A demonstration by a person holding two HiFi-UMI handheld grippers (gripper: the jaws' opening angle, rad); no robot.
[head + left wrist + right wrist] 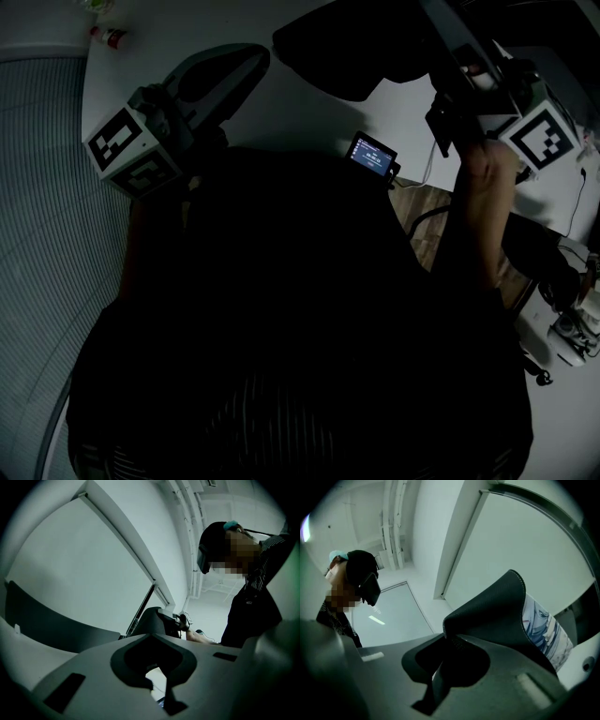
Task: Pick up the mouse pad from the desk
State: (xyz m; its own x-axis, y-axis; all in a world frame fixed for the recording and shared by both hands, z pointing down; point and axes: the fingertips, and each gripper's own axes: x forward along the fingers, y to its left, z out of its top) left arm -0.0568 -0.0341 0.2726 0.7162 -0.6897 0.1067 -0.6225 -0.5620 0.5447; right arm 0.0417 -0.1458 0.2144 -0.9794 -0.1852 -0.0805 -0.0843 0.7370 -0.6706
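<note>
Closest beneath the head camera, the person's dark torso (281, 319) fills the middle of the view and hides whatever lies under it. Up at its left shoulder, the left gripper (152, 637) has its jaws brought together on nothing, only a thin slit of light showing below the tips. At the upper right, the right gripper (452, 637) is clamped on the mouse pad (497, 611). The jaws pinch the pad near its stitched edge, and the rest arches up and away, black on one face with a pale printed picture on the other.

From the head view the pad is a dark curled sheet (337, 47) raised above the white desk (281, 117), apparently clear of it, though the dim light makes the gap hard to judge. Bare desktop lies open between the two grippers.

Near the desk's right edge sits a small device with a lit screen (372, 155). Beyond that edge shows a patch of wooden floor (422, 202). On the left, the desk's curved rim meets a ribbed grey surface (37, 234). A red-capped bottle (108, 37) lies farthest back.
</note>
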